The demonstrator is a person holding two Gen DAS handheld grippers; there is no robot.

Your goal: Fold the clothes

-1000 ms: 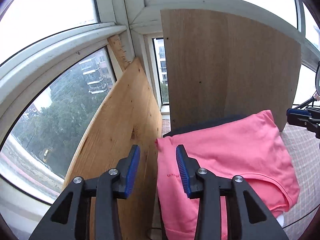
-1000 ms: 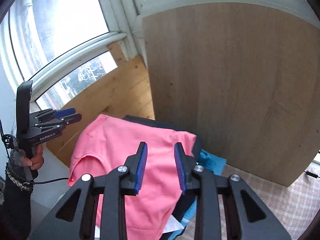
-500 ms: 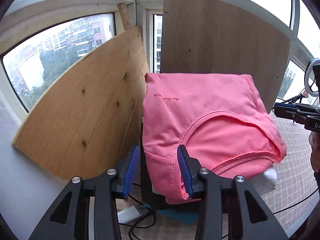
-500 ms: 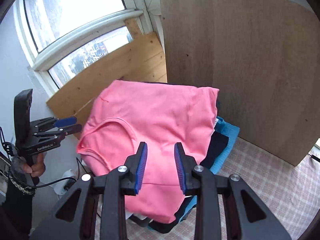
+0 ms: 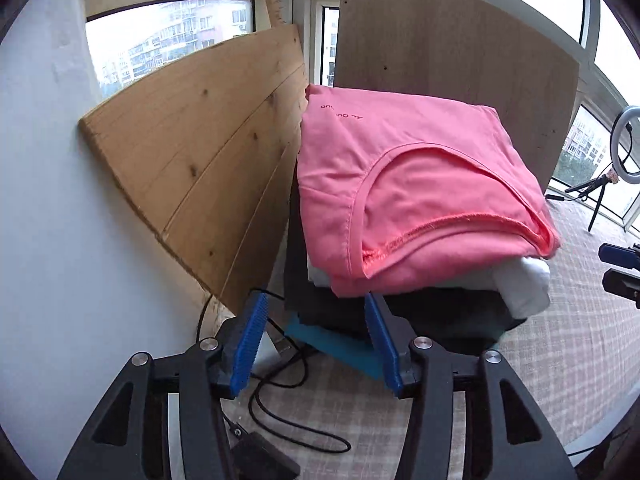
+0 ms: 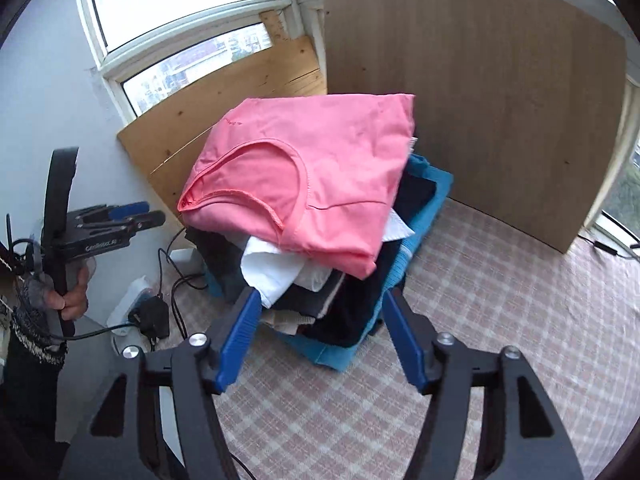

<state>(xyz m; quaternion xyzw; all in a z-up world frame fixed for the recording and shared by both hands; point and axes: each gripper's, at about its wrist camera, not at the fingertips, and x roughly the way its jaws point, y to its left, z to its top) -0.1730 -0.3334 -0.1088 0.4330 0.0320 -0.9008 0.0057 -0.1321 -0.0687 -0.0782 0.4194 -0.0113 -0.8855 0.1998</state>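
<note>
A folded pink shirt lies on top of a stack of folded clothes: white, dark and blue pieces. The stack stands on a checked cloth surface in a window corner. My left gripper hangs in front of and below the pink shirt, its jaws opening, nothing between them. My right gripper is drawn back from the stack's near side, jaws opening and empty. In the right wrist view the left gripper shows at the left, held by a hand.
A light wooden board and a darker board lean against the windows behind the stack. Black cables and a power strip lie at the left by the white wall. A ring light on a tripod stands at far right.
Both grippers have pulled back and sunk, so the whole stack now shows. Both pairs of jaws stand wider than before. The pink shirt stays on top of the stack.
</note>
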